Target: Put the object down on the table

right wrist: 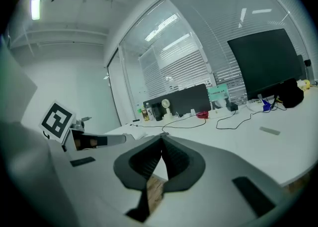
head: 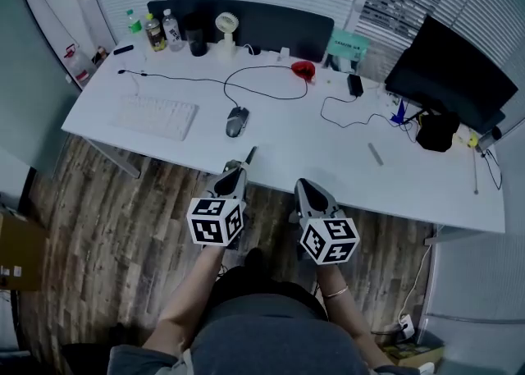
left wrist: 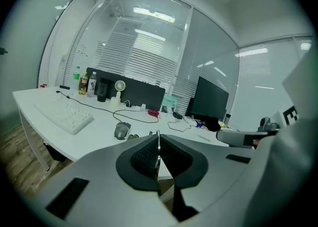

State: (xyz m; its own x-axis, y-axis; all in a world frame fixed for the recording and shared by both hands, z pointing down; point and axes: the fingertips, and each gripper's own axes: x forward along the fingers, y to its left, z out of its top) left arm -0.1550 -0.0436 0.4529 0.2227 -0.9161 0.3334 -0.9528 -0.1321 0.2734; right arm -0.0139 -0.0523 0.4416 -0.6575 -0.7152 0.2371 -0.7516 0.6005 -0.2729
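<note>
My left gripper (head: 238, 168) (left wrist: 158, 135) hovers over the front edge of the white table (head: 312, 148), shut on a thin dark stick-like object (head: 250, 154). The object pokes forward past the fingertips over the tabletop. In the left gripper view it shows only as a thin sliver (left wrist: 158, 146) between the closed pads. My right gripper (head: 302, 185) (right wrist: 162, 138) is beside it, just short of the table edge, shut with nothing between its jaws.
On the table are a white keyboard (head: 156, 116), a grey mouse (head: 237, 121) with a looping black cable, a red item (head: 303, 70), a small grey bar (head: 375, 154), a black bag (head: 437, 131) and a monitor (head: 455, 70). Bottles (head: 153, 31) and a fan (head: 226, 29) stand at the back.
</note>
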